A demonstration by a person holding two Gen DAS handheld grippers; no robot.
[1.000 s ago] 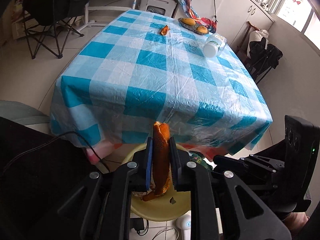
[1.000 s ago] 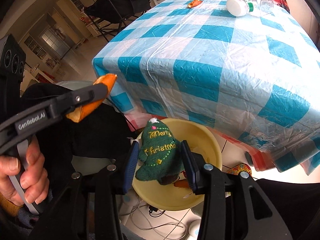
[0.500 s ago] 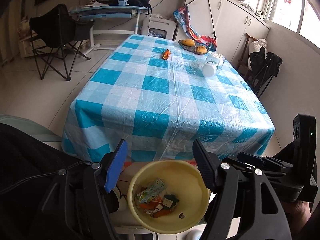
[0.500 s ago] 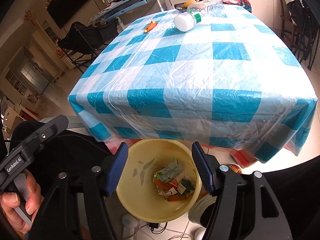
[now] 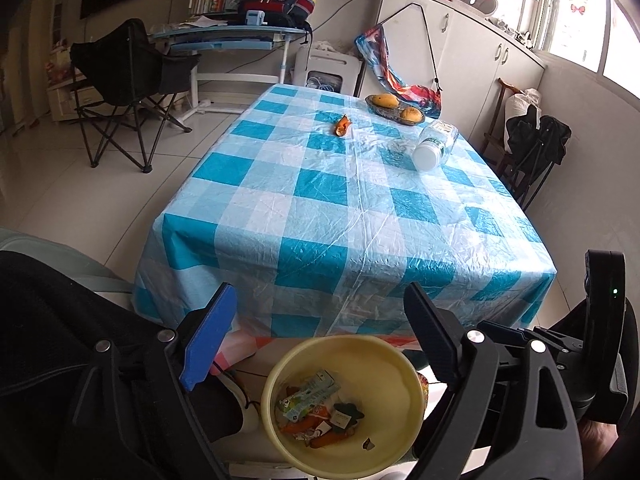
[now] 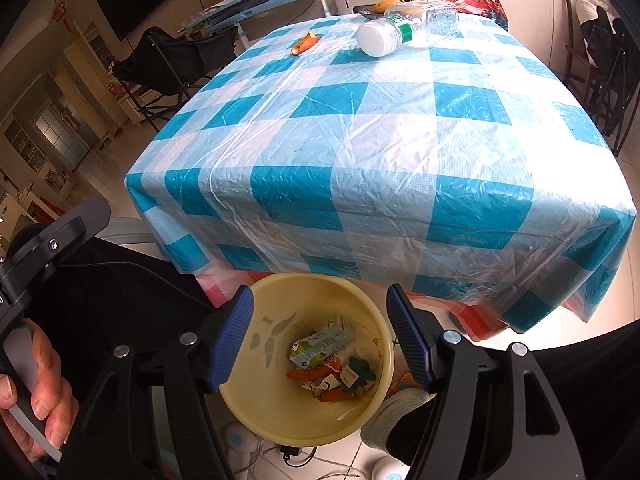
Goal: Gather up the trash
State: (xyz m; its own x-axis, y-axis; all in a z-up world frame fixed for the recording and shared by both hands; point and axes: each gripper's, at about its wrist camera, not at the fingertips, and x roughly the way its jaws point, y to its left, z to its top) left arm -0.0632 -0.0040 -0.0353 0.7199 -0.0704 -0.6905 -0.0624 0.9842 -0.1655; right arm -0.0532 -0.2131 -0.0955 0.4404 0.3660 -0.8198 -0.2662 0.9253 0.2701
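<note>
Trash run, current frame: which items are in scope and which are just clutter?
In scope:
- yellow bin with trash inside
- orange peel on the checked table
- plastic bottle lying on its side
- left tongs and right tongs, both open, empty

Just lying about:
- fruit dish
- folding chair
- backpack on the desk

The near tablecloth point(image 5: 320, 216) lies bare; a toppled bottle point(image 5: 434, 145) and peel point(image 5: 342, 125) sit far back.
</note>
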